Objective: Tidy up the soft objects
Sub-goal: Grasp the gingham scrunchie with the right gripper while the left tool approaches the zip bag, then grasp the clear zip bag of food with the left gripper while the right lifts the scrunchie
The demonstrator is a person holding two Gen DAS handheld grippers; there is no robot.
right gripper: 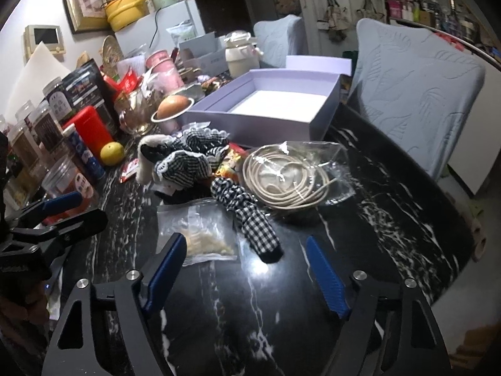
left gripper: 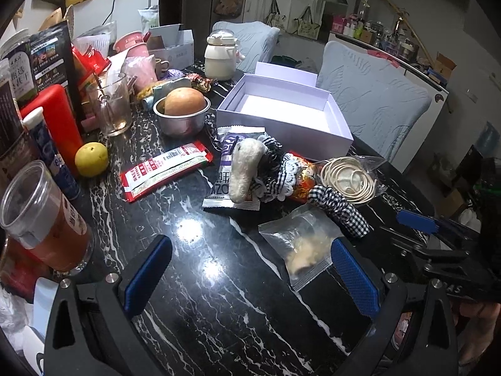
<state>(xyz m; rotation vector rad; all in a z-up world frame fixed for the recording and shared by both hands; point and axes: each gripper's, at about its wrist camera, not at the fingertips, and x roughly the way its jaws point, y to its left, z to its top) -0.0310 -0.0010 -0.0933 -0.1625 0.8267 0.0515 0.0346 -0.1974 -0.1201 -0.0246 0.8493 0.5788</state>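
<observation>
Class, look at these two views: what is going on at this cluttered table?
A person holds two grippers over a black marble table. The left gripper and right gripper are both open and hold nothing. In front lie a checked fabric scrunchie, a woolly toy and bagged cord. The white box behind is empty.

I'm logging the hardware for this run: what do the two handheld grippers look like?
The left gripper and the right gripper match: black angular frames with triangular cutouts and silver round bolt heads. Their jaws carry blue textured pads. No cables or sleeves show. Faint pale lettering marks the right gripper's body, unreadable.
</observation>
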